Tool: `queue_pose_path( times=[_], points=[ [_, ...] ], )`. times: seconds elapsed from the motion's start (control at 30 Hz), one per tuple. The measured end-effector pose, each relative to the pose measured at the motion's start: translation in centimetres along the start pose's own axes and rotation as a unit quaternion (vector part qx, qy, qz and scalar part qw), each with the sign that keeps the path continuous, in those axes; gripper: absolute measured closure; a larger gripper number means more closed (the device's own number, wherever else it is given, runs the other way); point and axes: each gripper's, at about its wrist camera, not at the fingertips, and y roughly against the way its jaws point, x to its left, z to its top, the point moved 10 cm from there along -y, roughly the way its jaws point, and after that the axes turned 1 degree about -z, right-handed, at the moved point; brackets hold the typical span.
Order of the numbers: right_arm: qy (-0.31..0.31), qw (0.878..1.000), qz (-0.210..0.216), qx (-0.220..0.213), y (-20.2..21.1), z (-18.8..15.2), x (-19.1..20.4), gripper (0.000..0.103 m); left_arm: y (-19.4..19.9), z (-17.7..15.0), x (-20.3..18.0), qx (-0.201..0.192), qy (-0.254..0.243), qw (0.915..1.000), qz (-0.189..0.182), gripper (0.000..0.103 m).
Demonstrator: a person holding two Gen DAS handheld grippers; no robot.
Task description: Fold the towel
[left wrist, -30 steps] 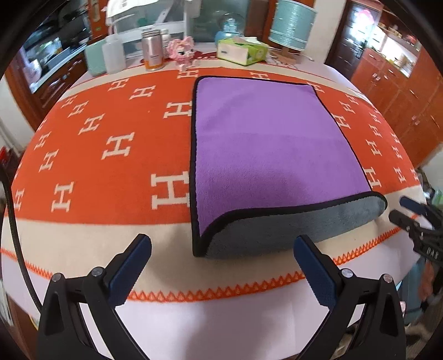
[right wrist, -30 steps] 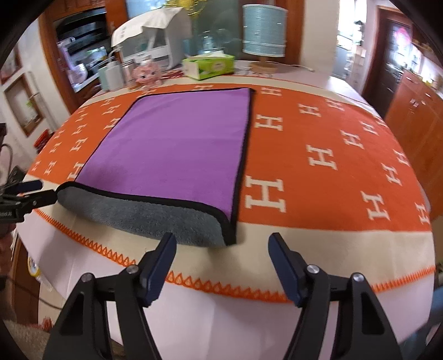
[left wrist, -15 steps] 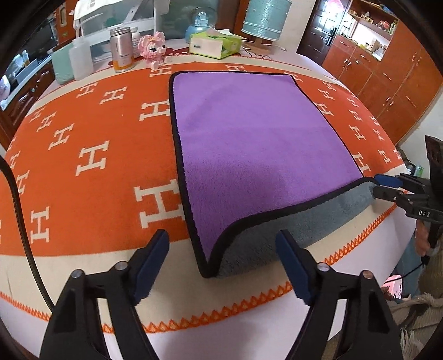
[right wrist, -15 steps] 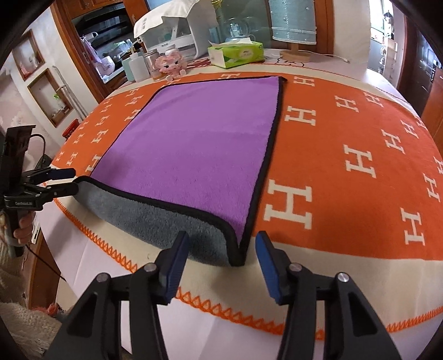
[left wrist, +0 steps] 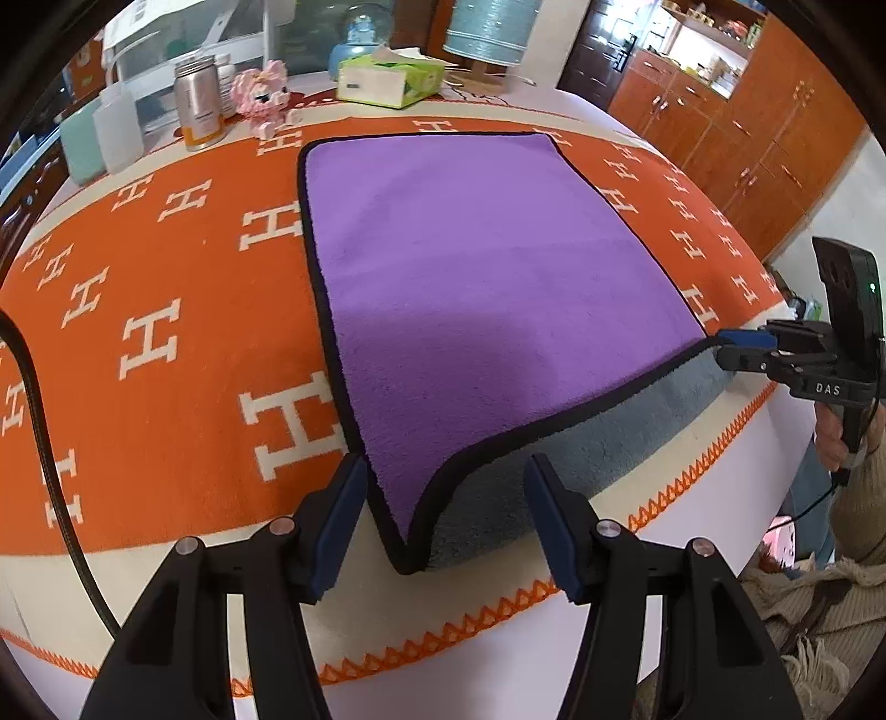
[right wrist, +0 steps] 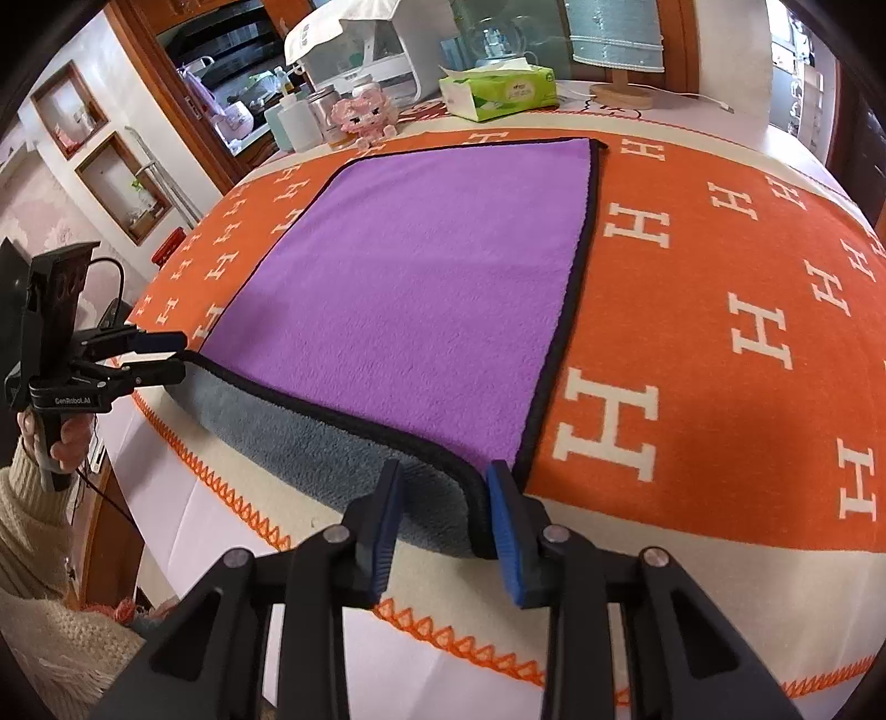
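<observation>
Both grippers are closing in on the towel's (left wrist: 487, 288) near corners compared with a second ago. Left gripper (left wrist: 443, 520) is straddling the near-left corner, jaws wide, gripping nothing. Right gripper (right wrist: 443, 520) is narrowing around the near-right corner; contact probably not made, hard to tell. Towel is lying flat on the orange tablecloth (left wrist: 166, 288), near edge curled, so the first fold is still ahead.

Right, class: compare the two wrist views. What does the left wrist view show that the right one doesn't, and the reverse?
Left only: the right gripper from the side at the towel's far near corner, and wooden cabinets.
Right only: the left gripper from the side, and wall niches.
Both: the towel with its near edge curled to show grey, the tissue box and the lamp.
</observation>
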Motion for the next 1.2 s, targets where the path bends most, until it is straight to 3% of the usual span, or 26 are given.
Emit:
queue_pose_path(
  times=[0.17, 0.43, 0.7, 0.87, 0.93, 1.2],
  points=[
    [0.001, 1.0, 0.006, 0.004, 0.0, -0.1, 0.1, 0.079, -0.1, -0.2, -0.8, 0.01, -0.014, 0.9998, -0.012, 0.069],
    [0.0, 1.0, 0.014, 0.004, 0.3, -0.3, -0.1, 0.087, -0.1, -0.6, -0.9, 0.019, -0.018, 0.9995, -0.017, 0.086],
    [0.018, 1.0, 0.002, 0.001, 0.4, -0.4, 0.3, 0.097, 0.1, -1.2, -0.5, 0.026, -0.036, 0.999, 0.004, 0.089],
    [0.029, 1.0, -0.009, -0.004, 0.6, -0.4, 0.5, 0.097, 0.1, -1.5, -0.4, 0.031, -0.041, 0.9987, 0.008, 0.089],
    [0.03, 0.999, -0.012, -0.005, 0.7, -0.3, 0.5, 0.097, 0.2, -1.4, -0.4, 0.027, -0.042, 0.9987, 0.011, 0.093],
    [0.032, 0.999, -0.026, -0.019, 1.3, 0.1, 0.5, 0.098, 0.7, -0.8, -0.6, 0.012, -0.061, 0.9964, 0.057, 0.099]
  ],
)
